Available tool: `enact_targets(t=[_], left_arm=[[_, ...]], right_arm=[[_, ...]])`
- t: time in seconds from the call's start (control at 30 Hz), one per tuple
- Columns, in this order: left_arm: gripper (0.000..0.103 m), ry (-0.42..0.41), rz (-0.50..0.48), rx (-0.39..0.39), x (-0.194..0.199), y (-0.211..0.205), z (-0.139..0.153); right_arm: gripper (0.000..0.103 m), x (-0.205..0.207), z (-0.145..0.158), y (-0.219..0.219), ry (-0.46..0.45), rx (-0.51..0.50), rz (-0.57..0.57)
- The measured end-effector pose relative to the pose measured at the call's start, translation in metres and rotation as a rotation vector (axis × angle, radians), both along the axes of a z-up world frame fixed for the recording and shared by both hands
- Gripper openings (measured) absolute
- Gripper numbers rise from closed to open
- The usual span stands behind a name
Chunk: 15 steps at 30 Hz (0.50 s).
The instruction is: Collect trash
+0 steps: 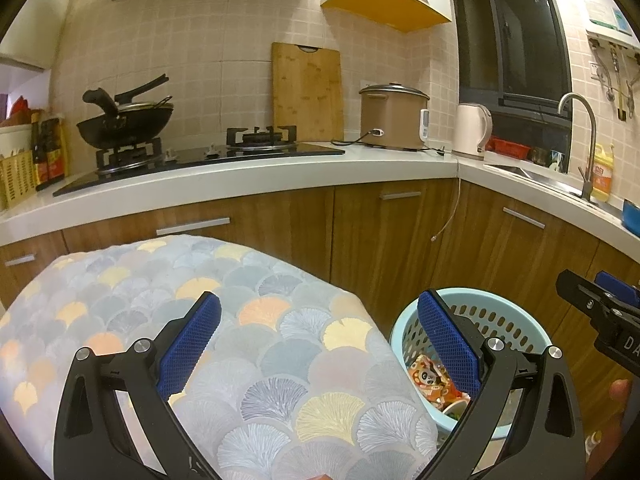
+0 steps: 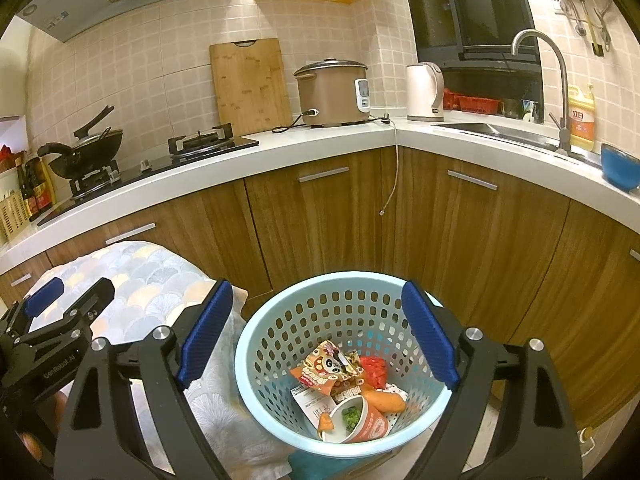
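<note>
Hovering over the cloth-covered table (image 1: 248, 344), our left gripper (image 1: 318, 344) is spread wide and holds nothing; we see no trash on the cloth beneath it. Just off the table's right edge, the blue basket (image 2: 256, 364) holds the snack wrapper (image 2: 326, 368), noodle cup (image 2: 360, 420) and other scraps. Our right gripper (image 2: 316, 340) hangs above it, jaws wide, empty. We judge collection nearly done; next calls for searching for leftovers.

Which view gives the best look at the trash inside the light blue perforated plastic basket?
The right wrist view: it looks down into the light blue perforated plastic basket, showing a panda snack wrapper, an instant noodle cup and more. In the left wrist view, the left gripper hides much of the basket; only the wrapper peeks out.
</note>
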<state>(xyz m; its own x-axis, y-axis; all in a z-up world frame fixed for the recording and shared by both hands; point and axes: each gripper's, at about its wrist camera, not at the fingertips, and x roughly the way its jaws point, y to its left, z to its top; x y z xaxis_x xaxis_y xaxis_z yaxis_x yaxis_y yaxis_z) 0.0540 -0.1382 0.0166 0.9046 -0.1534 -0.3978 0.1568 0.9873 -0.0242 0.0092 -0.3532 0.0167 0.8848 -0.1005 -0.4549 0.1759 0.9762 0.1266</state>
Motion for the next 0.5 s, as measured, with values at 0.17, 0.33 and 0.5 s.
enact_targets(t=[0.17, 0.33, 0.5], left_arm=[[0.096, 0.008, -0.004, -0.003, 0.0014, 0.0005, -0.0008], [0.096, 0.009, -0.005, 0.001, 0.002, 0.0, -0.0011], [0.096, 0.006, -0.003, 0.005, 0.0012, -0.0004, -0.0016]], right_arm=[[0.082, 0.0011, 0.0008, 0.0001, -0.002, 0.006, 0.001], [0.082, 0.002, 0.0012, 0.0024, -0.003, 0.001, 0.006], [0.082, 0.0024, 0.0012, 0.0026, -0.004, 0.002, 0.004]])
